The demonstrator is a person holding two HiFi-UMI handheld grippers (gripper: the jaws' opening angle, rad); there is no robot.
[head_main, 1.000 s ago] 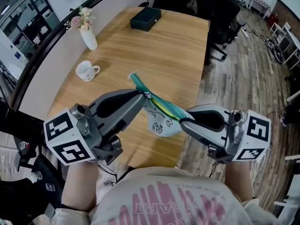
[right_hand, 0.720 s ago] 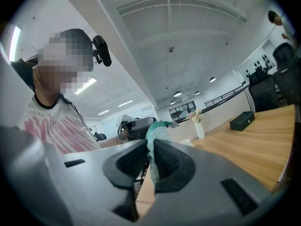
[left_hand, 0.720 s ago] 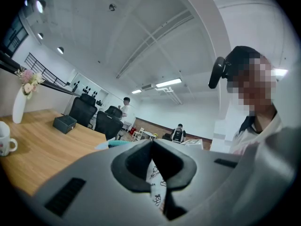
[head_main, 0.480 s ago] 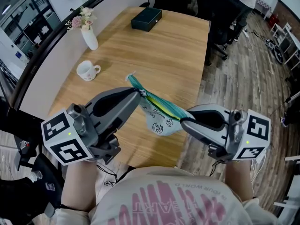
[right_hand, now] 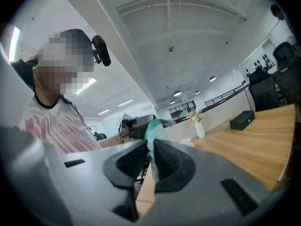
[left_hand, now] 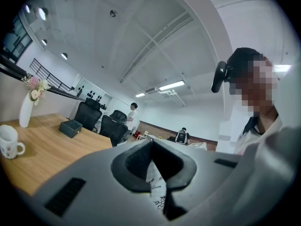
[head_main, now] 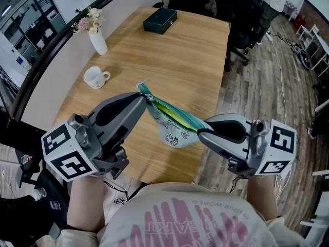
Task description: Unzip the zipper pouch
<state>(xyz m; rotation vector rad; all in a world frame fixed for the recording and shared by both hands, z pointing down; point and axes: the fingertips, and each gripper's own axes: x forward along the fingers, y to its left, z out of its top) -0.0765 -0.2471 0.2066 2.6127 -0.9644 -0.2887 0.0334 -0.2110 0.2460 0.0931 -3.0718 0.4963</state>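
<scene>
The wooden table [head_main: 175,55] fills most of my head view, running away from me toward a row of dark office chairs [head_main: 241,9] at its far end, with plank flooring [head_main: 267,86] down the right side. Below it, over the near edge of the table, I have both tongs raised and angled in toward each other. The left gripper [head_main: 143,98] comes in from the lower left, and in its own view [left_hand: 151,142] the jaws stand pressed together, nipping the far, upper end of the zipper pouch [head_main: 172,127] at the teal strip; I cannot tell whether the slider itself sits between the pads. The right gripper [head_main: 199,133] reaches in from the lower right, and its own view [right_hand: 151,147] shows the jaws clamped on the teal edge of the pouch [right_hand: 153,131], which stands up between the pads. The pouch hangs in the air between the two tips, clear of the table, its top edge stretched on a slant from upper left to lower right and its white body, printed with small dark drawings, sagging beneath; that printed cloth also shows under the left jaws [left_hand: 157,192]. Along the top runs the zipper [head_main: 172,115], a yellow-green line within the teal. Farther off, a black box [head_main: 160,20] lies near the far end of the table, a white vase [head_main: 97,41] with pale flowers [head_main: 88,20] stands at the left edge, and a white mug [head_main: 95,78] sits just nearer to me than the vase.
</scene>
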